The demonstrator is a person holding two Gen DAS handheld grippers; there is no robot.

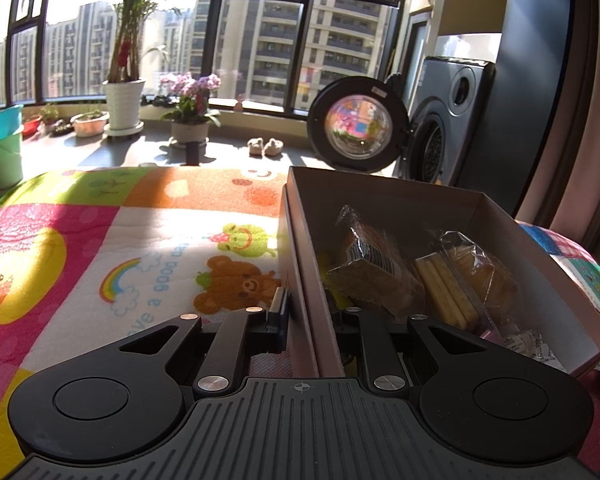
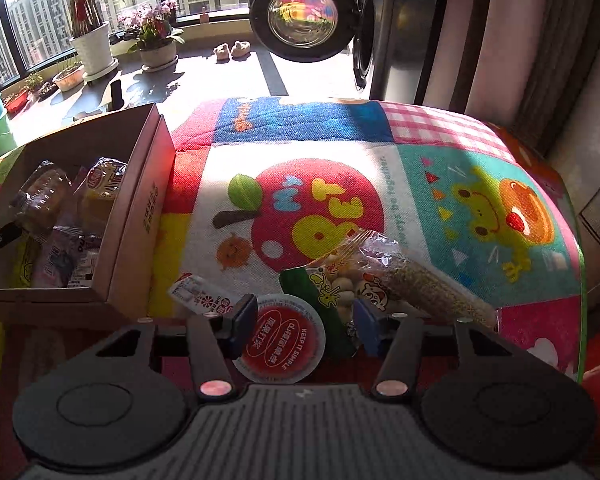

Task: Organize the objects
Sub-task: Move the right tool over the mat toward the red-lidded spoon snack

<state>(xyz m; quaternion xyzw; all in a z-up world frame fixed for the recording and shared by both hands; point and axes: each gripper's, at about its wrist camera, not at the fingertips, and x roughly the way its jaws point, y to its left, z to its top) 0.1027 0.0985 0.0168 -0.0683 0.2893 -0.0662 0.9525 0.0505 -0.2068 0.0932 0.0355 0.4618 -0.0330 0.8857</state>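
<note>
Matt brown cardboard box [image 1: 400, 200], glossy clear plastic snack wrappers [image 1: 380, 264], quilted printed cloth mat [image 2: 340, 152], glossy foil-lidded cup [image 2: 280, 338], matt black plastic grippers with metal pins [image 1: 213, 383]

The black two-finger left gripper [image 1: 306, 320] has its jaws straddling a wall — whether clamped is unclear; the black right gripper [image 2: 302, 326] gapes wide.
</note>
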